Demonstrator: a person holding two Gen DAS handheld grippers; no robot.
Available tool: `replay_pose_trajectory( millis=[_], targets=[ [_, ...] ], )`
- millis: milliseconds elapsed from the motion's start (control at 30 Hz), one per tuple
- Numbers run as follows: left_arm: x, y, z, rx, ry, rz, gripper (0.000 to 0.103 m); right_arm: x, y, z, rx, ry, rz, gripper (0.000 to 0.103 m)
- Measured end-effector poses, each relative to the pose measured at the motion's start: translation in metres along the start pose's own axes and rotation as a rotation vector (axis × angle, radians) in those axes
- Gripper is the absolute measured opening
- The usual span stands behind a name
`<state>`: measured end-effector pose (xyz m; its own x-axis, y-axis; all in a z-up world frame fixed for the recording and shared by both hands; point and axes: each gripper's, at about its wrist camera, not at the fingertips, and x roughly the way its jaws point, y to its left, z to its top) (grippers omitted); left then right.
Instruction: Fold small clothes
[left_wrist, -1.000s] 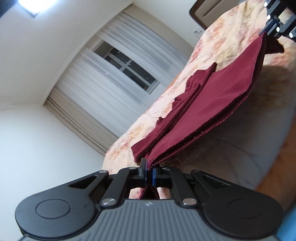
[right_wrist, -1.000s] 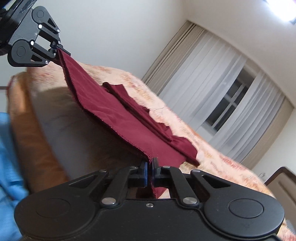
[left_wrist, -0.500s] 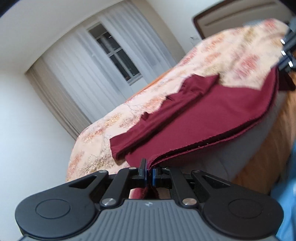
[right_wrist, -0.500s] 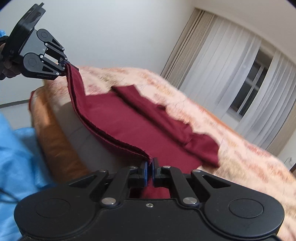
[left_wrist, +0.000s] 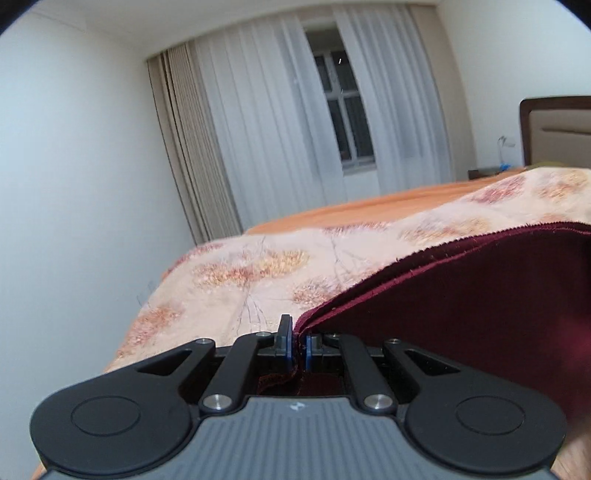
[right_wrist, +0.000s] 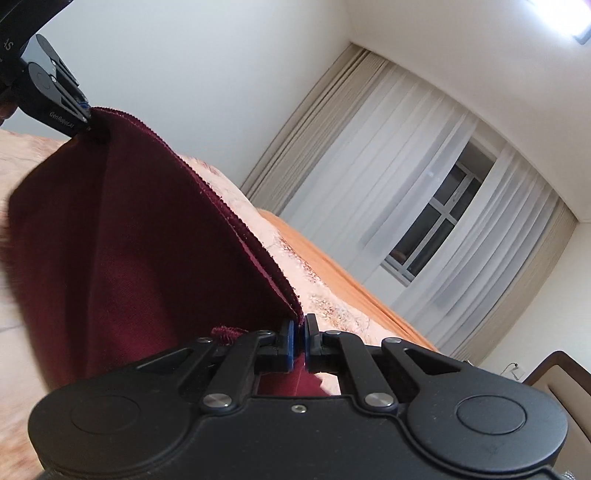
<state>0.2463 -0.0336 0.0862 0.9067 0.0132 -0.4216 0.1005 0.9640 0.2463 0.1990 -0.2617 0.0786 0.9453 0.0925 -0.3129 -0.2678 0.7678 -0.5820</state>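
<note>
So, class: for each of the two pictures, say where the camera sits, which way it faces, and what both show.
Left wrist: sits on the left gripper, facing along its fingers over the floral bedspread toward the curtained window; jaws shut on the maroon cloth.
Right wrist: sits on the right gripper, tilted, facing the same window; the left gripper shows top left.
Shared: cloth, bedspread, window.

Both wrist views look low across the bed (left_wrist: 258, 269), sharing the window (right_wrist: 436, 236).
</note>
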Motion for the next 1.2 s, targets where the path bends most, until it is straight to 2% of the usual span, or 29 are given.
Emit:
replay_pose_trajectory(
  millis=[200, 367, 433, 467, 500, 533, 567, 600, 633, 767, 833, 933, 1033, 1133, 1200],
  targets=[
    [0.103, -0.004, 0.011, 0.031, 0.108, -0.011, 0.007, 0.102, -0.008, -0.010, 0.043, 0.106, 0.056, 0.005],
    [0.167, -0.004, -0.004, 0.010, 0.218, -0.063, 0.023, 0.165, -0.007, -0.032, 0.081, 0.210, 0.115, 0.008],
    [0.186, 0.001, -0.011, -0.020, 0.266, -0.092, 0.028, 0.178, -0.004, -0.039, 0.117, 0.233, 0.128, 0.017],
    [0.193, 0.005, -0.015, -0.043, 0.284, -0.109, 0.030, 0.180, -0.003, -0.042, 0.137, 0.238, 0.141, 0.018],
    [0.198, 0.010, -0.018, -0.072, 0.298, -0.123, 0.038, 0.182, -0.004, -0.044, 0.156, 0.238, 0.154, 0.023],
    [0.201, 0.016, -0.021, -0.096, 0.307, -0.132, 0.051, 0.184, -0.005, -0.048, 0.177, 0.239, 0.164, 0.030],
    [0.205, 0.024, -0.022, -0.124, 0.309, -0.138, 0.058, 0.186, -0.008, -0.052, 0.200, 0.240, 0.171, 0.046],
    [0.206, 0.032, -0.024, -0.152, 0.309, -0.134, 0.069, 0.187, -0.011, -0.054, 0.224, 0.239, 0.173, 0.058],
    [0.208, 0.039, -0.025, -0.177, 0.313, -0.127, 0.076, 0.189, -0.014, -0.055, 0.252, 0.239, 0.176, 0.064],
    [0.212, 0.063, -0.019, -0.262, 0.329, -0.085, 0.083, 0.193, -0.031, -0.063, 0.372, 0.241, 0.155, 0.080],
    [0.211, 0.071, -0.016, -0.278, 0.329, -0.050, 0.088, 0.184, -0.039, -0.066, 0.434, 0.225, 0.112, 0.095],
    [0.201, 0.072, -0.020, -0.272, 0.313, -0.005, 0.094, 0.166, -0.046, -0.072, 0.504, 0.186, 0.060, 0.100],
    [0.182, 0.064, -0.034, -0.250, 0.269, 0.026, 0.100, 0.143, -0.041, -0.078, 0.521, 0.145, 0.056, 0.102],
    [0.165, 0.049, -0.049, -0.221, 0.224, 0.072, 0.102, 0.121, -0.026, -0.084, 0.467, 0.115, 0.089, 0.102],
    [0.160, 0.039, -0.058, -0.203, 0.206, 0.109, 0.102, 0.119, -0.009, -0.086, 0.376, 0.141, 0.091, 0.101]
  ],
)
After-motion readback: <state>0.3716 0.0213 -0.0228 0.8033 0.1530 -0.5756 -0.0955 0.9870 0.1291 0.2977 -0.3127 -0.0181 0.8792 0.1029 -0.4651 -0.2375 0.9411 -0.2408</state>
